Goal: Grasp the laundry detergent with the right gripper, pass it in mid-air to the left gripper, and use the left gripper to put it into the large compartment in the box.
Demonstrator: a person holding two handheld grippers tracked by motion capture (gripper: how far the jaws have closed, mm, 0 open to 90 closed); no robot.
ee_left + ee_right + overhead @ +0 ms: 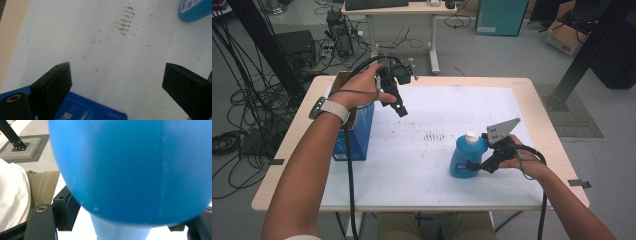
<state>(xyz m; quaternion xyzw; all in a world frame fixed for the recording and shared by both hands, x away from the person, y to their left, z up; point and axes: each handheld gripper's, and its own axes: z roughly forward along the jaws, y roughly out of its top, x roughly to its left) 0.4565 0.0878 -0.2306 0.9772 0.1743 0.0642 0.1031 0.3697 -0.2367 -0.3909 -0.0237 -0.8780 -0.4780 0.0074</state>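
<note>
At about four o'clock on the table [422, 165], the bottle [466, 157] stood upright with the right hand-held gripper [475, 166] around its body; whether the pads pressed yet was unclear. A grip so low on a rounded, slick body might have let it slip or tip. The left hand-held gripper [400, 107] hung wide open and empty over the box [357, 137] at ten o'clock.

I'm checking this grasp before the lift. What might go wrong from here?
The right gripper grips the blue bottle low on its rounded, smooth body, so it may slip or tip on lifting. The left gripper hangs open above the blue box, too far to steady it.
</note>
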